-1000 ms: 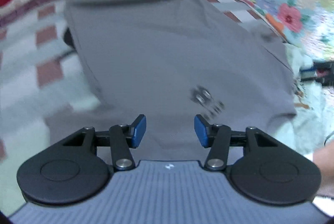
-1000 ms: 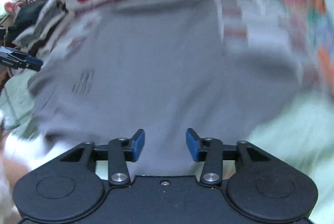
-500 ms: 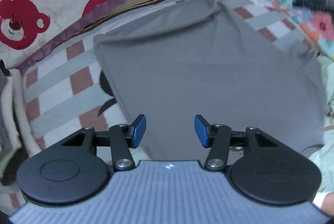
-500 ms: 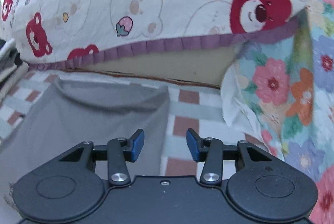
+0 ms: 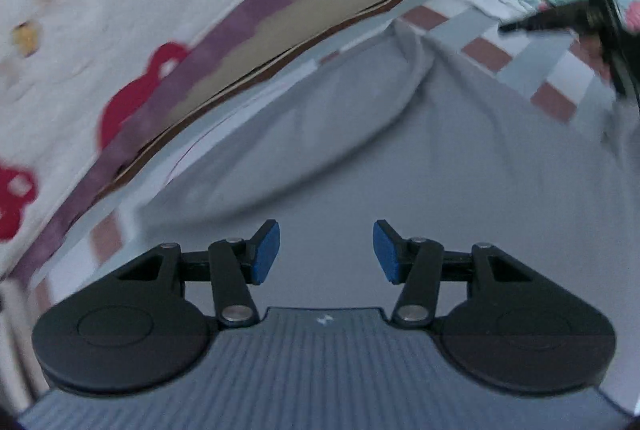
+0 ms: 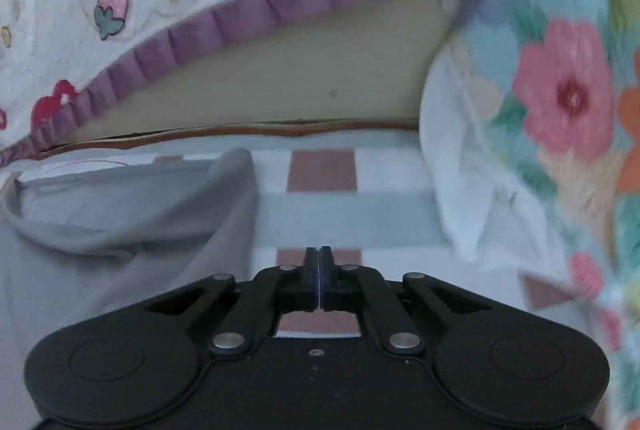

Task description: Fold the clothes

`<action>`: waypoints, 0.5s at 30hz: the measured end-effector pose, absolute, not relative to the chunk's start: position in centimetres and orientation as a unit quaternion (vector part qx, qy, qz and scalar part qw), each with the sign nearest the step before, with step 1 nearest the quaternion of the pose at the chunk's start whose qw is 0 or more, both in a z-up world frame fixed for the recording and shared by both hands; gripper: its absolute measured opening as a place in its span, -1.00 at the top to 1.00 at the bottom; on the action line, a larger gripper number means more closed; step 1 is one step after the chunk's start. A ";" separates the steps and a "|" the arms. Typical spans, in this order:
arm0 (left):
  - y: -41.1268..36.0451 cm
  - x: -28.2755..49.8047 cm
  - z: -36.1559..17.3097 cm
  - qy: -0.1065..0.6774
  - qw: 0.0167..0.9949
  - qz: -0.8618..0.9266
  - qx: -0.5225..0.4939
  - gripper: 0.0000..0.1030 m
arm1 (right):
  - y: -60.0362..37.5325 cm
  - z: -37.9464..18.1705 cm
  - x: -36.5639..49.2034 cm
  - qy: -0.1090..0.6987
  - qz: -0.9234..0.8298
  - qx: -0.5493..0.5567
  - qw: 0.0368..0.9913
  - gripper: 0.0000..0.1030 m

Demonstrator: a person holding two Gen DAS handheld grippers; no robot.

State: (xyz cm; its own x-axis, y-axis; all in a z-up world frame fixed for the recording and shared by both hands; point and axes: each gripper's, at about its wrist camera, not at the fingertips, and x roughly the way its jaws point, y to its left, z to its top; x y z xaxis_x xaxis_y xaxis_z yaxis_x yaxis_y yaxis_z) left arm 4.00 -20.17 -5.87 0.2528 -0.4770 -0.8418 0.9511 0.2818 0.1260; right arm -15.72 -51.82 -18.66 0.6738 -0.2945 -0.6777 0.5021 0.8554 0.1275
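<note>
A grey shirt (image 5: pixel 420 165) lies spread on a checked sheet (image 6: pixel 344 213), its top edge near a bear-print quilt (image 5: pixel 100 9). The left gripper (image 5: pixel 326 252) hovers over the shirt, blue pads spread apart, empty. The right gripper (image 6: pixel 319 266) is pressed together on nothing, over bare sheet beside the shirt's corner. A floral blanket (image 6: pixel 560 101) lies to the right.

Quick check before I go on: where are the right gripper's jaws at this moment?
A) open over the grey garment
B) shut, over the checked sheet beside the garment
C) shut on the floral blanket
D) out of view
B: the right gripper has its jaws pressed together with nothing between them, above the checked sheet, with the grey garment off to its left.
</note>
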 end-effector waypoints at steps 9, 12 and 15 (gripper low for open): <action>-27.8 9.7 -11.0 0.358 0.777 -0.456 0.246 0.01 | -54.6 -20.0 -12.4 0.295 -0.163 0.279 0.899 0.84; -27.4 11.6 -12.3 0.349 0.795 -0.425 0.256 0.01 | -55.2 -18.9 -7.5 0.295 -0.142 0.346 0.879 0.80; -26.5 13.3 -13.3 0.327 0.812 -0.387 0.289 0.01 | -53.2 -18.4 -1.8 0.339 -0.118 0.281 0.890 0.63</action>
State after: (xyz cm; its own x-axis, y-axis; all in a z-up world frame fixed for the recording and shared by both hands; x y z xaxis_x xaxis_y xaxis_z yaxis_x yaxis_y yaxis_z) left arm 13.33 -26.53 -13.34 0.4860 -0.4402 -0.7550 0.8180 0.5332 0.2156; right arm -1.78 -53.18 -18.38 0.7423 -0.0201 -0.6698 0.4016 0.8135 0.4207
